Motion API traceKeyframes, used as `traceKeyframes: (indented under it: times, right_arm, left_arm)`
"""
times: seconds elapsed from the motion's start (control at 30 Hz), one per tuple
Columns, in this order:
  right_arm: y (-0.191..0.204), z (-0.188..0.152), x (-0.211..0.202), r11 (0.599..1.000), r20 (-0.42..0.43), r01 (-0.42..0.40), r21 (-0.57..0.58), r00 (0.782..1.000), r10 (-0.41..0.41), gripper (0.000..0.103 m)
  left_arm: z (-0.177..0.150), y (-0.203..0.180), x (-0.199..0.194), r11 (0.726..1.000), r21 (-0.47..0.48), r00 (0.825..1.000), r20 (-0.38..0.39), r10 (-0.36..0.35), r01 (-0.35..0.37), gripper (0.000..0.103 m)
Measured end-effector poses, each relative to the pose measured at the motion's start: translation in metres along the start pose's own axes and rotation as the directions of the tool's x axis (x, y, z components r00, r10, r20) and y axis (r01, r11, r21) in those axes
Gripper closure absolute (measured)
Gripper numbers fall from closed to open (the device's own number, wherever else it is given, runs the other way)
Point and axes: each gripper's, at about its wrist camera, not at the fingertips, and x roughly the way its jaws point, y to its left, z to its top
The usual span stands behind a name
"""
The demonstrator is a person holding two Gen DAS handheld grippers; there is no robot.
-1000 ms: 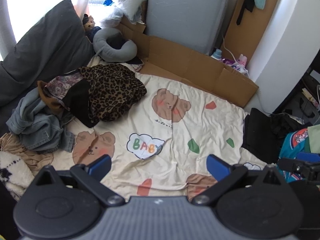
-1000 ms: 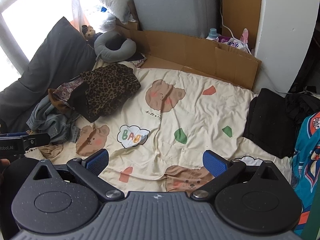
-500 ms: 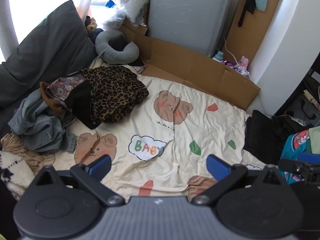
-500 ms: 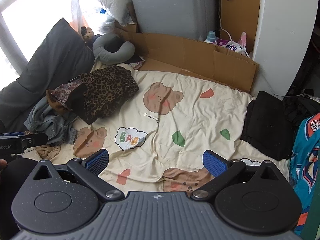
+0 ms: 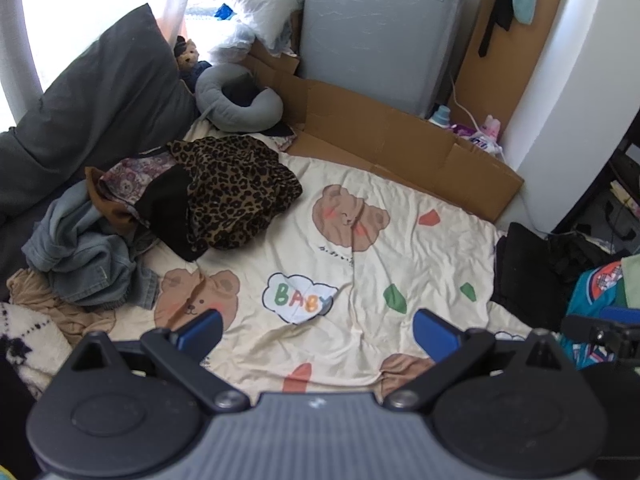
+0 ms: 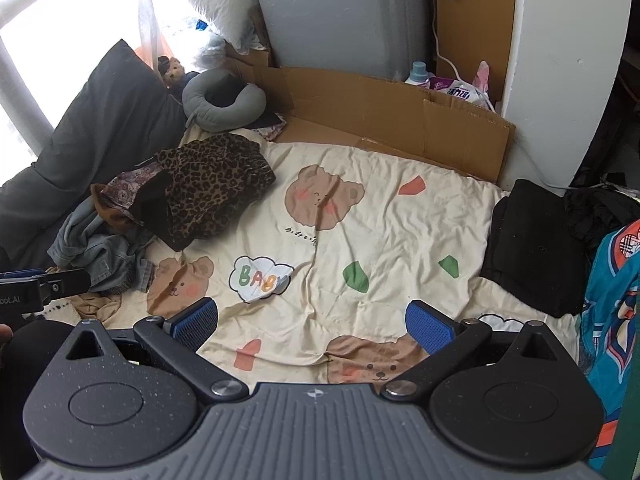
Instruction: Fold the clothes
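both grippers hover side by side above the near edge of a cream bear-print blanket (image 5: 400, 216), pointed forward and down over it. the left gripper (image 5: 316, 330) has its blue pads spread wide with nothing between them; the right gripper (image 6: 312, 320) is spread the same way, also empty. neither touches the cloth.

the clothes sit in a heap at the blanket's far left: a leopard-print garment (image 5: 236, 188) on top, a flowery piece (image 5: 128, 172) just beside it, crumpled jeans (image 5: 88, 256) nearer, a tan piece (image 5: 44, 300) under those. a folded black garment (image 6: 532, 248) lies at the right edge, well apart from the heap, with a teal patterned one (image 6: 612, 280) beside it. a grey pillow (image 5: 96, 100) leans behind the heap.
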Motion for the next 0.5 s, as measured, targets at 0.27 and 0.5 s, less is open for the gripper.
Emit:
traceKeyframes:
  times: [0.27, 0.5]
  right_arm:
    - [0.0018, -0.0026, -0.0025, 1.000, 0.016, 0.014, -0.013, 1.000, -0.014, 0.000]
    - [0.0011, -0.0026, -0.0024, 1.000, 0.013, 0.013, -0.014, 1.000, -0.013, 0.000]
  left_arm:
    - [-0.0012, 0.0029, 0.0005, 1.000, -0.010, 1.000, -0.007, 0.000, 0.000, 0.001]
    - [-0.0012, 0.0072, 0.0007, 0.999, -0.032, 1.000, -0.009, -0.017, 0.017, 0.001]
